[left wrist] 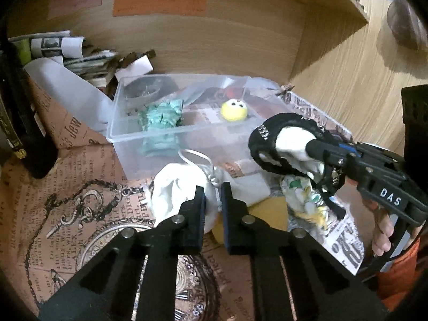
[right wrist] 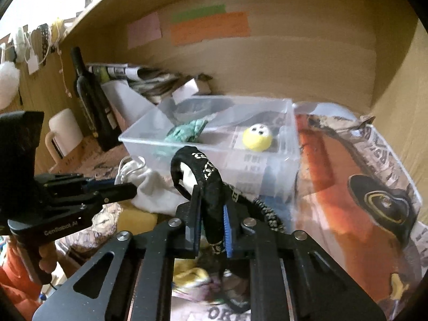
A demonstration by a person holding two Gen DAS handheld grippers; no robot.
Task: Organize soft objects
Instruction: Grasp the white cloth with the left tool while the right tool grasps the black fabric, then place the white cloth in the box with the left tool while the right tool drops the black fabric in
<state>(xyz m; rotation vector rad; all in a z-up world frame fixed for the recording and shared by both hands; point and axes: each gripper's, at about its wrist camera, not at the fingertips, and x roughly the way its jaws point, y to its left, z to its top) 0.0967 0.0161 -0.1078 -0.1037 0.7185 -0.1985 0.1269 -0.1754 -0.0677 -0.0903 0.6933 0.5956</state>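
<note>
A white pouch point(left wrist: 182, 184) lies on the table at left, just ahead of the left gripper point(left wrist: 213, 191), whose fingers are set narrow and hold nothing. Behind it, a clear bin point(left wrist: 139, 136) holds a teal cloth point(left wrist: 160, 115) and a yellow ball point(left wrist: 234, 110). At right, a black-and-white cap point(right wrist: 211, 187) is clamped between the fingers of the right gripper point(right wrist: 211, 211), raised near the bin's front wall.
</note>
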